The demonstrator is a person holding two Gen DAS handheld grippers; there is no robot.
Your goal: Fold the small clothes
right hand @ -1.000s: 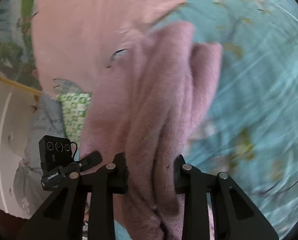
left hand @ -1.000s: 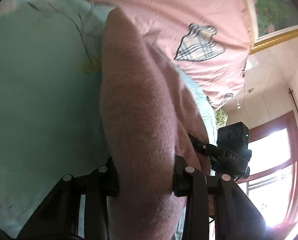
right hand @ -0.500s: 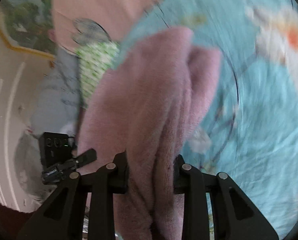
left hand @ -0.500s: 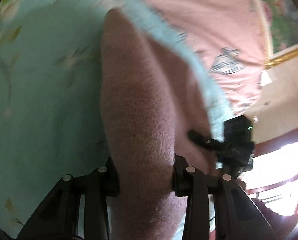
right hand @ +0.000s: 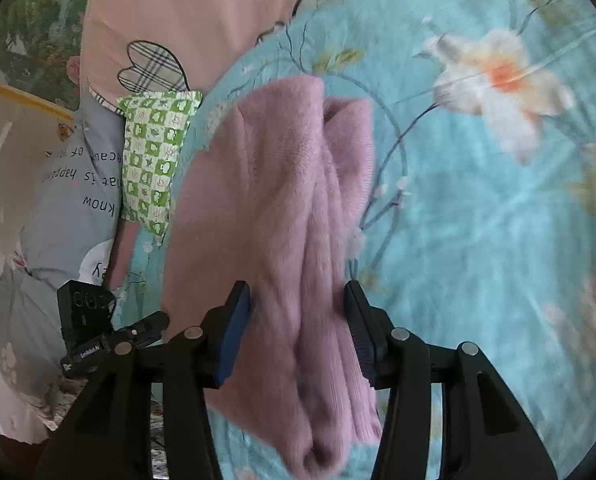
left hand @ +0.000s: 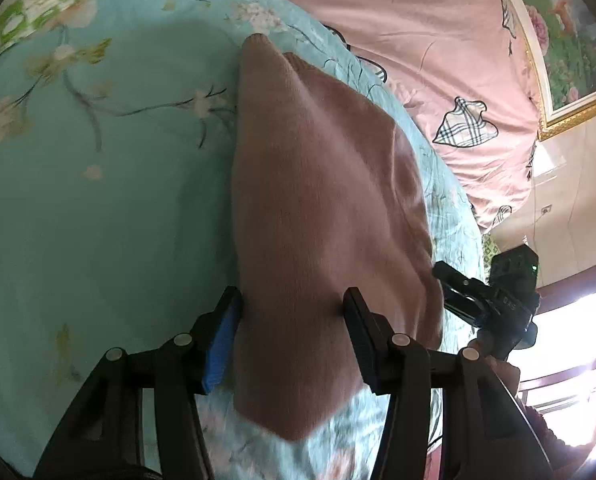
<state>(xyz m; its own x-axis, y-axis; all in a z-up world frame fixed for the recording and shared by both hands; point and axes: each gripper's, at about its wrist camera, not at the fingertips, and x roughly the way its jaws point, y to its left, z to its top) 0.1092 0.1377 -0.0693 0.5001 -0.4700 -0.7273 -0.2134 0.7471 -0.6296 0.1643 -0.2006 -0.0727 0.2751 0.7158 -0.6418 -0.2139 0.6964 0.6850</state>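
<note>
**Operator:** Report the left gripper [left hand: 294, 308] first.

**Inspector:** Its jaws have just been opening and now stand partly apart. The pink sweater [left hand: 318, 208] lies between them. The blue pad [left hand: 220, 344] on the left finger sits just beside the knit edge. The right finger is at the fabric surface; whether either one presses on it cannot be told. The sweater runs forward from the jaws across the blue flowered bedsheet [left hand: 98, 200].

**Operator:** What surrounds that gripper?

**Inspector:** To the left, bare sheet. Ahead and to the right, a pink quilt [left hand: 426, 40] with plaid patches. Far right, a framed picture [left hand: 570, 40] on the wall and a bright window [left hand: 570, 332]. The other gripper is seen low at the right, near the sweater's right edge.

**Operator:** Now the right gripper [right hand: 298, 308].

**Inspector:** Its jaws have likewise just been opening and stand partly apart. Folded layers of the same sweater [right hand: 274, 220] bunch between the fingers. The fabric meets both pads; firm clamping cannot be confirmed.

**Operator:** Surroundings there?

**Inspector:** To the left, a grey printed pillow [right hand: 74, 200], then a green checked pillow [right hand: 154, 152] just beyond the sweater's left edge. To the right, open sheet with a large flower print [right hand: 498, 76]. Nothing blocks the jaws except the sweater itself.
</note>
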